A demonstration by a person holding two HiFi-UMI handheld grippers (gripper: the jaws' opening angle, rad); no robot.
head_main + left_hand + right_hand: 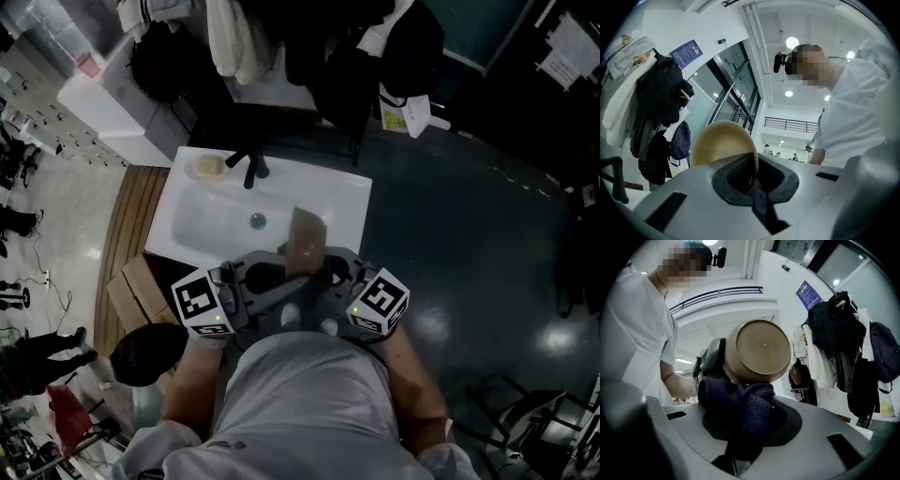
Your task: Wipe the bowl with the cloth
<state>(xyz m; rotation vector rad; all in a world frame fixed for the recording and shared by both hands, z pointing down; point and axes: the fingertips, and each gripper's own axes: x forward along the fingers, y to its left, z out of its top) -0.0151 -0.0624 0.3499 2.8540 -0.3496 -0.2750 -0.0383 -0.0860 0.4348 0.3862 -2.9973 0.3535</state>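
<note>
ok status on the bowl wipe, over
Left gripper shut on bowl rim. Right gripper shut on cloth, cloth at bowl's underside. Nothing in the way.

Your sink basin (202,223) open ahead at left, tap (251,170) and soap dish (206,167) on its back rim, bowl (305,246) blocking the right.

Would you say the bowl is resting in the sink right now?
No, the left gripper grips the bowl by its rim, raised in the air.
</note>
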